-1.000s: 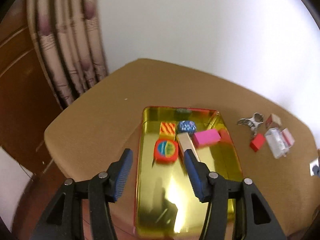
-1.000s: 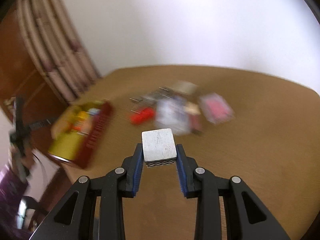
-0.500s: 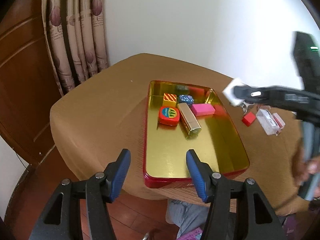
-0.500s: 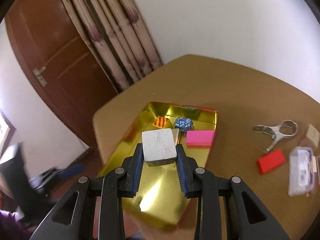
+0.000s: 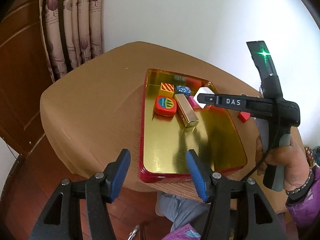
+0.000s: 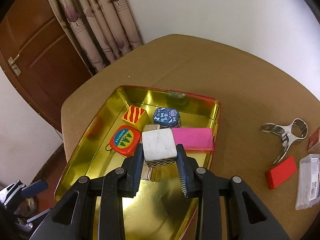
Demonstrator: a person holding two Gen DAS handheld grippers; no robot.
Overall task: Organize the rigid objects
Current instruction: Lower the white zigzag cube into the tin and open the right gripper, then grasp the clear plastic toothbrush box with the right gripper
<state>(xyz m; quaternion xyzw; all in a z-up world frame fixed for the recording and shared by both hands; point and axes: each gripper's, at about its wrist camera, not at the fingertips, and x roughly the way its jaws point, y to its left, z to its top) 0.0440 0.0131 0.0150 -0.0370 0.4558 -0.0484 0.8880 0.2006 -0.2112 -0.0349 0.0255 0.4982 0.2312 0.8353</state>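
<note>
Rounded tan table (image 6: 230, 84) against a white wall, with a patterned curtain (image 6: 100, 26) and a brown wooden door (image 6: 34, 46) behind. On the table, a shallow gold tin tray (image 6: 84, 150) with a red outer rim.

Right gripper (image 6: 160, 156) poised above the tray's middle, fingers closed on a white cube (image 6: 159, 144) with a black zigzag band on its lower face, held clear of the tray floor. Seen from the left wrist camera as the white cube (image 5: 204, 97) at the tip of a black arm above the tray's far half.

Left gripper (image 5: 158, 170) hanging off the table's near edge, just before the tray's near wall, fingers spread apart and holding nothing.

Already in the tray's far end: striped orange block (image 6: 135, 115), blue patterned case (image 6: 166, 116), round red tape measure (image 6: 125, 140), gold bar (image 5: 186, 110), pink block (image 6: 192, 138).

Outside the tray on bare table: metal clip (image 6: 286, 134), red block (image 6: 281, 172), clear plastic box (image 6: 309, 180).

Cube probably light, stiff and unbreakable, with smooth flat sides; best gripped squarely on two opposite faces, as now, to avoid twisting or slipping.
</note>
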